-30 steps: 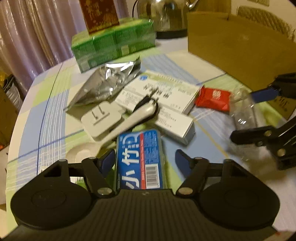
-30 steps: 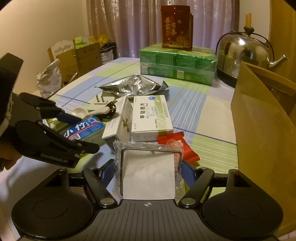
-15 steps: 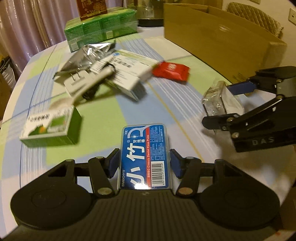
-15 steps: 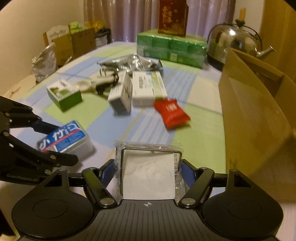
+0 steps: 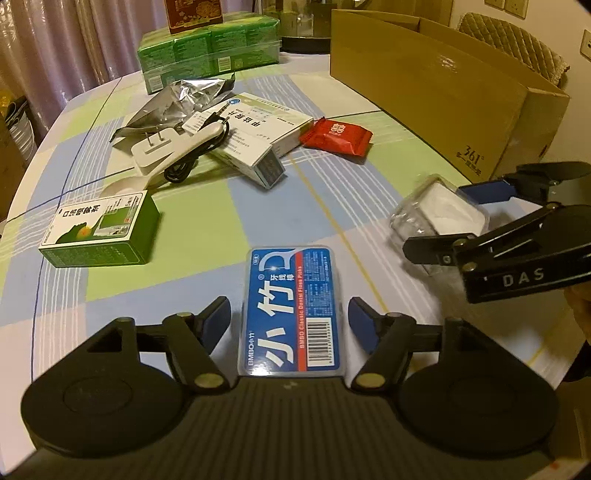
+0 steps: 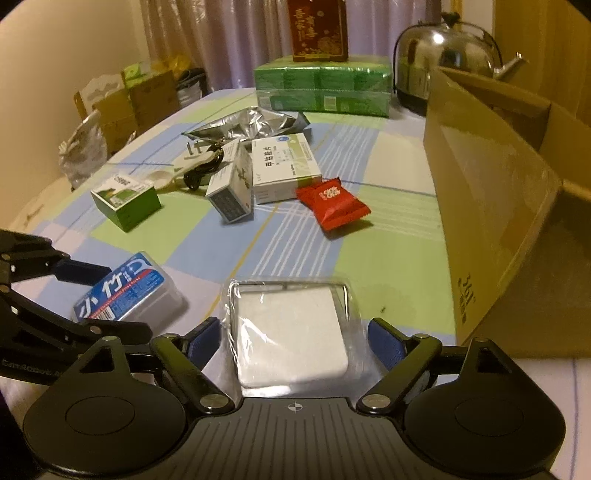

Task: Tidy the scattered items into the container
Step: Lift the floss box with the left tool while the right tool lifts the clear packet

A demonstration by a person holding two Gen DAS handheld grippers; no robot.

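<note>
Container: cardboard box (image 6: 491, 192) at the right edge of the bench (image 5: 192, 236), open-topped; its inside is not visible in either view.
Left tongs (image 5: 290, 319): spread — blue floss-pick case (image 5: 291, 310) lies flat between the pads, gaps on both sides.
Right tongs (image 6: 295, 338): spread around a clear-wrapped white pack (image 6: 291, 332); pads stand just beside the wrap, contact cannot be told.
Scattered, mid-bench: green carton (image 5: 99, 230) at left; white charger with black cable (image 5: 173, 149); two white medicine boxes (image 5: 258, 129); foil pouch (image 5: 177, 99); red sachet (image 5: 336, 134) nearest the cardboard box.
Far end: wrapped green packs (image 6: 323, 86) carrying a red box (image 6: 317, 27).
Right-wrist view only: steel kettle (image 6: 443, 55) behind the cardboard box — plus cartons beyond the bench's left side.
</note>
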